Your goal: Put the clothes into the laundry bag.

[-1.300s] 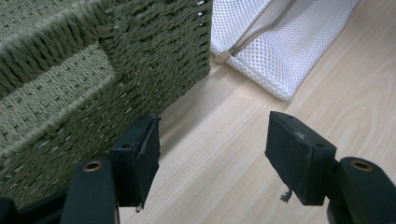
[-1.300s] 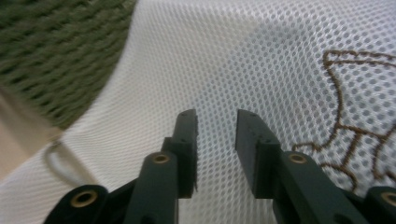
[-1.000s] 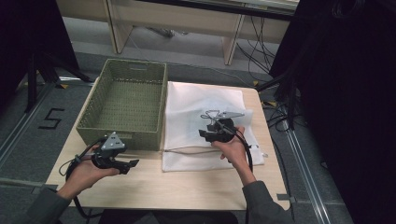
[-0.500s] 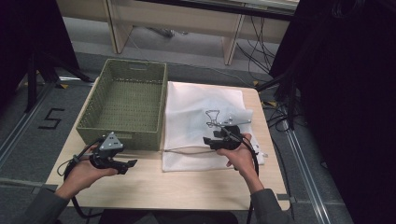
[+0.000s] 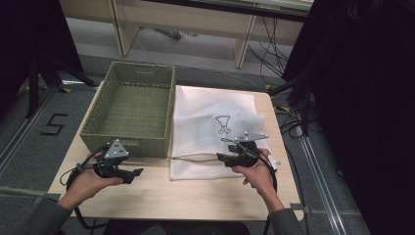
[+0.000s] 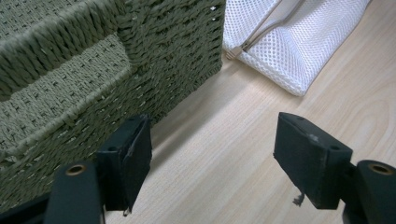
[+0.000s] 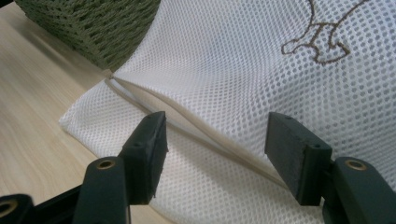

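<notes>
We find a white mesh laundry bag [image 5: 213, 129] lying flat on the right half of the light wooden table. It is roughly rectangular, made of fine open netting, and bears a small dark line-drawn figure [image 5: 223, 124] near its middle. Its left edge runs just beside the green woven basket [image 5: 131, 110]; whether the two touch we cannot tell. A pale zip seam [image 7: 196, 132] runs along the near edge of the bag and stands slightly raised from the netting. We note a fold of the mesh at the right side. The near left corner [image 6: 292, 84] rests on the tabletop.
</notes>
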Demonstrator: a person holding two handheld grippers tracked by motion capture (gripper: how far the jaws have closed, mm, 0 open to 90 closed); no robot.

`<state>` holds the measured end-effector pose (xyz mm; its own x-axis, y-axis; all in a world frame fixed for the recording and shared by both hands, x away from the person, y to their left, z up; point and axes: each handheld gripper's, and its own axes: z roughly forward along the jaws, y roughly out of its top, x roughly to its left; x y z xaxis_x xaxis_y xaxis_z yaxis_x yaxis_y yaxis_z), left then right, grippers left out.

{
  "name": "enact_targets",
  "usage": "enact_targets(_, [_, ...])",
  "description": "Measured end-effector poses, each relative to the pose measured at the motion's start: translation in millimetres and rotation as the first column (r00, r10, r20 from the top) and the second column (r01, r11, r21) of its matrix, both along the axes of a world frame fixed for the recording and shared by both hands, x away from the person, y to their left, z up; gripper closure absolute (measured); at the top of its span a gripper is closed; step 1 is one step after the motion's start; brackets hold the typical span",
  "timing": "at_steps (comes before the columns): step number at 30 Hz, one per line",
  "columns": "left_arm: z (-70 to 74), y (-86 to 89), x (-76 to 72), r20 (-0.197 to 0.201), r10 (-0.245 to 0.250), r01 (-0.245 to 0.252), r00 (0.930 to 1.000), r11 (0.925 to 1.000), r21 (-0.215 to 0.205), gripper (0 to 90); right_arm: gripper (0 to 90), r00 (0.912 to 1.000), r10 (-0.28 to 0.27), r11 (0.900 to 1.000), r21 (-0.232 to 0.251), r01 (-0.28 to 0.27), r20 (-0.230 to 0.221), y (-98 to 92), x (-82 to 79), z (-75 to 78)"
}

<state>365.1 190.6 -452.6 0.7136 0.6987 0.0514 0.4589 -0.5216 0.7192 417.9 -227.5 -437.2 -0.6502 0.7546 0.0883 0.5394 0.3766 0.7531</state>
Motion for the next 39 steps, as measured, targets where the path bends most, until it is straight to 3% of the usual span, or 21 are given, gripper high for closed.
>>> enact_targets(6, [-0.8, -0.9, -0.4, 0.000, 0.004, -0.004, 1.0000, 1.0000, -0.006, 27.0, 39.1, 0.9999, -0.010, 1.000, 0.002, 0.010, -0.001, -6.3, -8.6, -3.5])
enact_targets(8, [-1.9, -2.7, -1.1, -0.005, 0.013, -0.013, 0.9999, 0.9996, -0.026, 27.0, 38.8, 1.0000, -0.007, 1.000, -0.008, 0.007, 0.001, -8.3, -11.9, -5.5])
enact_targets(9, [-2.4, -3.0, -1.3, -0.009, 0.015, -0.015, 0.9999, 0.9995, -0.028, 27.0, 38.7, 0.9997, -0.011, 1.000, -0.007, 0.011, -0.022, -8.8, -14.3, -4.4])
enact_targets(10, [-1.6, -2.2, -1.0, -0.008, 0.004, -0.004, 1.0000, 0.9999, -0.012, 27.0, 38.6, 1.0000, -0.007, 1.000, -0.010, 0.007, -0.002, -9.6, -15.2, -6.1])
enact_targets(11, [-0.8, -1.6, -0.5, -0.003, -0.007, 0.007, 1.0000, 1.0000, 0.002, 26.9, 38.5, 0.9992, -0.024, 1.000, 0.006, 0.024, -0.031, -8.4, -19.0, -5.4])
enact_targets(12, [-0.9, -1.7, -0.6, -0.003, -0.007, 0.007, 1.0000, 1.0000, 0.002, 26.9, 38.5, 0.9992, -0.017, 1.000, 0.002, 0.017, -0.035, -9.4, -20.4, -5.1])
enact_targets(13, [-0.9, -1.7, -0.8, -0.005, -0.008, 0.008, 1.0000, 1.0000, 0.004, 27.0, 38.3, 0.9999, -0.015, 1.000, 0.004, 0.015, -0.007, -9.4, -21.3, -7.4])
enact_targets(16, [-0.8, -1.7, -1.1, -0.005, -0.006, 0.006, 1.0000, 1.0000, 0.004, 27.0, 38.2, 0.9996, -0.020, 1.000, 0.005, 0.020, -0.018, -11.2, -26.8, -5.4])
enact_targets(17, [-0.9, -1.8, -1.5, -0.005, -0.001, 0.001, 1.0000, 1.0000, 0.001, 26.9, 38.1, 1.0000, -0.007, 1.000, -0.004, 0.007, 0.004, -12.7, -26.4, -5.9])
enact_targets(19, [-1.2, -1.7, -2.1, 0.000, 0.000, 0.000, 1.0000, 1.0000, -0.001, 27.0, 37.8, 0.9996, -0.016, 1.000, 0.001, 0.016, -0.023, -12.9, -31.5, -4.1])
enact_targets(20, [-1.5, -2.3, -2.6, -0.001, 0.005, -0.005, 1.0000, 0.9999, -0.012, 27.0, 37.6, 0.9999, 0.000, 1.000, 0.001, 0.000, -0.013, -14.8, -31.4, -3.6])
enact_targets(21, [-1.8, -3.4, -3.5, -0.005, 0.018, -0.019, 0.9998, 0.9993, -0.031, 26.9, 37.4, 0.9992, -0.020, 1.000, 0.007, 0.021, -0.036, -14.0, -35.5, -2.3])
enact_targets(23, [-1.8, -4.4, -5.3, -0.004, 0.019, -0.019, 0.9998, 0.9985, -0.051, 26.9, 37.0, 0.9998, -0.015, 1.000, 0.009, 0.015, -0.012, -15.7, -38.2, -2.4])
enact_targets(24, [-0.8, -3.9, -5.9, 0.003, 0.005, -0.005, 1.0000, 0.9993, -0.037, 26.9, 36.9, 1.0000, -0.005, 1.000, 0.005, 0.005, 0.005, -17.5, -38.8, -2.6])
enact_targets(25, [-0.6, -4.6, -7.7, -0.003, 0.009, -0.009, 1.0000, 0.9989, -0.045, 26.9, 36.9, 0.9997, -0.014, 1.000, 0.016, 0.015, -0.020, -17.2, -42.7, -1.9])
enact_targets(28, [-0.3, -6.2, -12.0, 0.003, 0.015, -0.015, 0.9999, 0.9982, -0.058, 26.7, 36.6, 0.9999, -0.003, 1.000, 0.016, 0.003, -0.011, -19.0, -49.2, -3.0])
enact_targets(30, [0.0, -5.4, -13.4, 0.003, -0.004, 0.004, 1.0000, 0.9990, -0.045, 26.2, 36.3, 0.9999, 0.014, 1.000, 0.002, -0.014, -0.003, -21.8, -52.7, -3.6])
enact_targets(33, [-0.9, -6.5, -16.2, 0.005, 0.008, -0.008, 1.0000, 0.9985, -0.054, 24.9, 35.5, 0.9996, 0.014, 1.000, 0.012, -0.014, -0.023, -23.1, -60.9, -4.7])
enact_targets(35, [-1.0, -6.1, -17.1, 0.000, 0.002, -0.002, 1.0000, 0.9993, -0.038, 23.9, 35.1, 0.9991, 0.009, 1.000, 0.024, -0.008, -0.042, -23.4, -66.5, -5.7])
enact_targets(36, [-1.1, -6.2, -17.3, 0.002, 0.003, -0.003, 1.0000, 0.9993, -0.036, 23.1, 34.5, 0.9990, 0.038, 0.999, 0.015, -0.037, -0.022, -25.4, -66.8, -7.5])
enact_targets(39, [-0.8, -5.3, -17.3, 0.010, -0.013, 0.013, 0.9999, 0.9999, -0.007, 21.8, 33.3, 0.9985, 0.012, 1.000, 0.013, -0.012, -0.053, -25.2, -74.0, -9.4])
